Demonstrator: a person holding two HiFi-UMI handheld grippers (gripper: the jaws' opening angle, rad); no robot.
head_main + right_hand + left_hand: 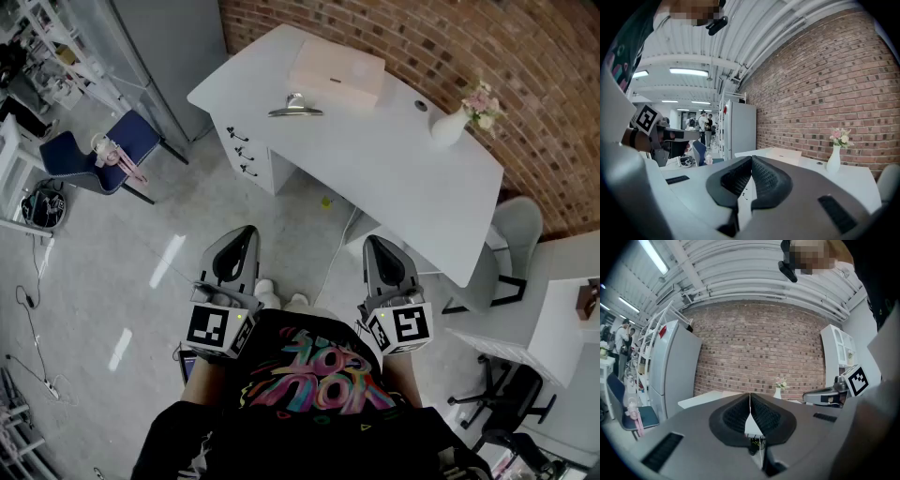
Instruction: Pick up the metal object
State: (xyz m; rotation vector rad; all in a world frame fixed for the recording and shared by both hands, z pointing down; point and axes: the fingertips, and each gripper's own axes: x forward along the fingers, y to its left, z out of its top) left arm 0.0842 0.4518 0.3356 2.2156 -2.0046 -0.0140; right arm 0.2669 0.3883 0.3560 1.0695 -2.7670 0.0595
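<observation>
A shiny metal object (295, 107) lies on the white desk (394, 169), near its left end and in front of a pale box (337, 71). I hold both grippers close to my body, well short of the desk. My left gripper (246, 232) is shut with nothing between its jaws, and its tips meet in the left gripper view (750, 395). My right gripper (371, 242) is also shut and empty, as the right gripper view (751, 159) shows. The metal object is not visible in either gripper view.
A white vase with flowers (456, 120) stands at the desk's far right by the brick wall. Desk drawers (246, 155) face the floor on the left. A blue chair (94, 159) stands at left, a grey chair (514, 234) at right. People stand far off (704, 123).
</observation>
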